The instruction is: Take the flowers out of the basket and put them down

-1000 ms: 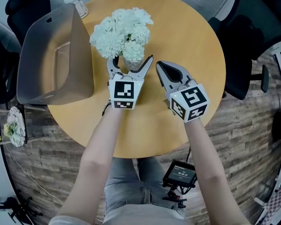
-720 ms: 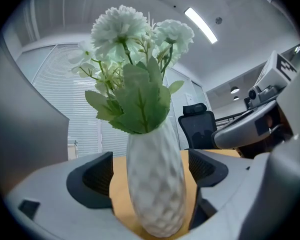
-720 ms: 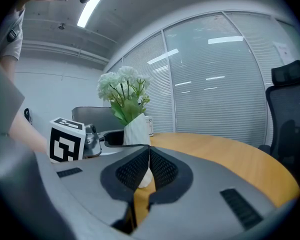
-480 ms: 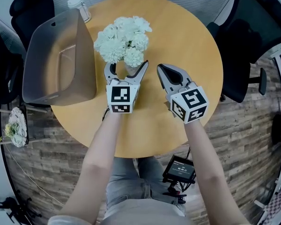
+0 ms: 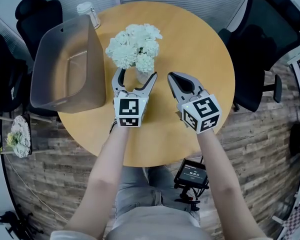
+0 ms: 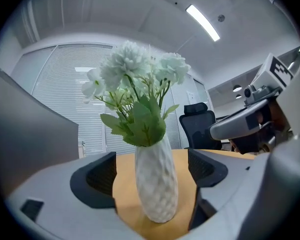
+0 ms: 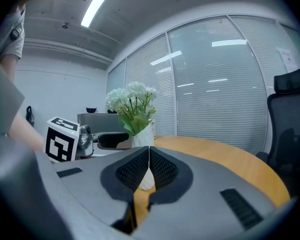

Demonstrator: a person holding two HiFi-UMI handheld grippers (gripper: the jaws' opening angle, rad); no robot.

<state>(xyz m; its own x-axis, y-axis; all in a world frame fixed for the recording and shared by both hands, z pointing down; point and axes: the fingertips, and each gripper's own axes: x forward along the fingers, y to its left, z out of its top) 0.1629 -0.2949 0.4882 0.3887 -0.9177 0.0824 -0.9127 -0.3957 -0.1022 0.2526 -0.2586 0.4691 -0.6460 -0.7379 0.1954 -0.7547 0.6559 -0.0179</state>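
White flowers (image 5: 135,46) stand in a white textured vase (image 5: 141,75) on the round wooden table (image 5: 200,39), to the right of the grey basket (image 5: 65,71). My left gripper (image 5: 136,77) is open, with one jaw on each side of the vase. In the left gripper view the vase (image 6: 155,184) sits between the dark pads (image 6: 102,176) with a gap on both sides, the blooms (image 6: 135,69) above. My right gripper (image 5: 176,80) is shut and holds nothing, just right of the vase. In the right gripper view its jaws (image 7: 149,159) meet, with the flowers (image 7: 132,96) beyond.
A glass jar with a white lid (image 5: 88,13) stands at the table's far edge behind the basket. Black office chairs (image 5: 262,39) (image 5: 32,14) flank the table. A small device with a screen (image 5: 191,175) lies on the wood floor near the person's legs.
The head view has shifted, so table and flowers sit lower in frame. The left gripper stays open around the vase and the right stays shut beside it.
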